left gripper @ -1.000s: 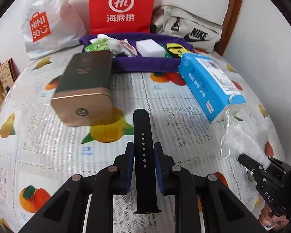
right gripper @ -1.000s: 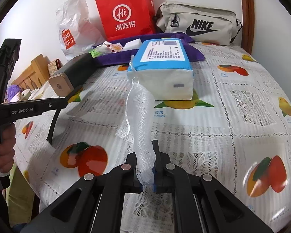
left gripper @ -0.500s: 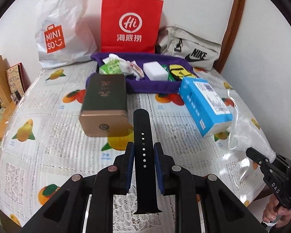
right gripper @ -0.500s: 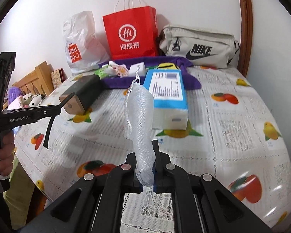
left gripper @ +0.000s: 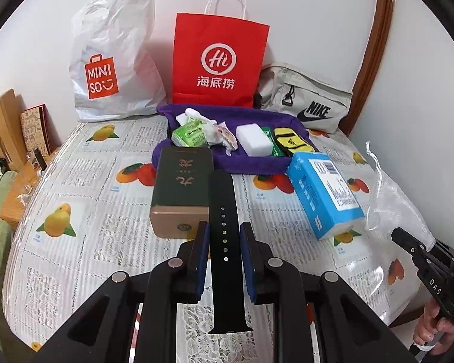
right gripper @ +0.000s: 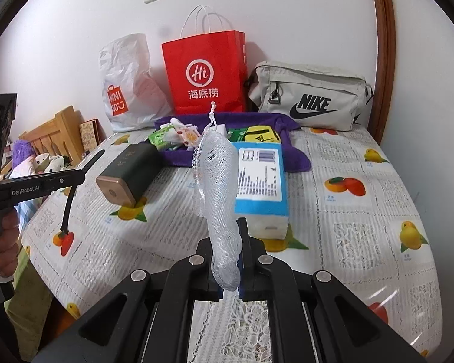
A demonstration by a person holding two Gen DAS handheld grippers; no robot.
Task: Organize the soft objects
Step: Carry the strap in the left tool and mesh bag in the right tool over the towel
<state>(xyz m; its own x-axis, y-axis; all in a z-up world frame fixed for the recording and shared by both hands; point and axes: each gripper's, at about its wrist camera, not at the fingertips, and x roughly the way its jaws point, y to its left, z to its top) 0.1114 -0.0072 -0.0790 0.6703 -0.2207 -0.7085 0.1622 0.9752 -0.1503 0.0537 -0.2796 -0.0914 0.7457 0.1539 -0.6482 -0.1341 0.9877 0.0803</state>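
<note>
Both grippers have risen from the fruit-print tablecloth [left gripper: 84, 199] since a second ago, each carrying its catch clear of the table. At left, the left gripper [left gripper: 224, 242] is clamped on a black watch strap [left gripper: 224, 211], held above the dark tea tin [left gripper: 181, 187]. At right, the right gripper [right gripper: 227, 260] pinches a white mesh pouch [right gripper: 218, 175], which hangs in the air over the blue tissue pack [right gripper: 260, 178]. Both soft items look ready to travel to the purple cloth [left gripper: 257, 163] at the back, already holding packets and a sponge. Tin and tissue pack lie between the grippers and that cloth; a red paper bag [left gripper: 218, 60] stands behind.
</note>
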